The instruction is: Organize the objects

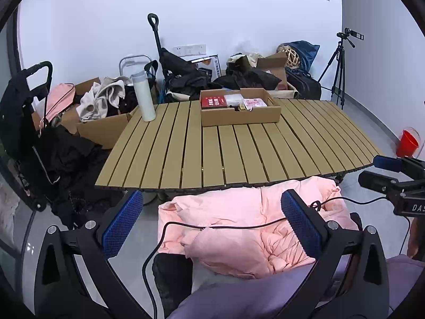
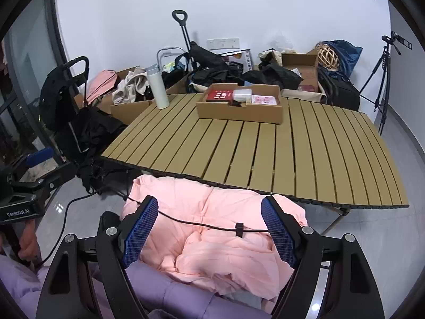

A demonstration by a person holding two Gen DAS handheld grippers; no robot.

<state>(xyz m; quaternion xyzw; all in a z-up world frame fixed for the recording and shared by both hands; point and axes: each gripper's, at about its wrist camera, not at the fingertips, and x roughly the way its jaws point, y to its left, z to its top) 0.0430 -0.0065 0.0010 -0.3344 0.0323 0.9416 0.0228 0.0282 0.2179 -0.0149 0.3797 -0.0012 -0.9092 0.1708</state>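
My left gripper (image 1: pixel 211 223) and right gripper (image 2: pixel 209 231) hang spread above the pink jacket (image 1: pixel 239 228). Box (image 1: pixel 240 113) and bottle (image 1: pixel 144 97) sit on the table (image 1: pixel 239 148).

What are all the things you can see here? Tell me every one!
Slatted table: one, tan, centre of the room.
Cardboard tray: one, brown, far side of the table, holding a red box, a clear box and a pink packet.
Bottle: one, white, upright on the table's far left corner.
Puffy jacket: one, pink, below the near table edge.
Cable: one, black, lying across the jacket.
Bucket: one, red, floor at right.
Tripod: one, black, right by the wall.
Clothes and boxes: many, mixed colours, behind the table.
Left gripper: open, blue pads.
Right gripper: open, blue pads.
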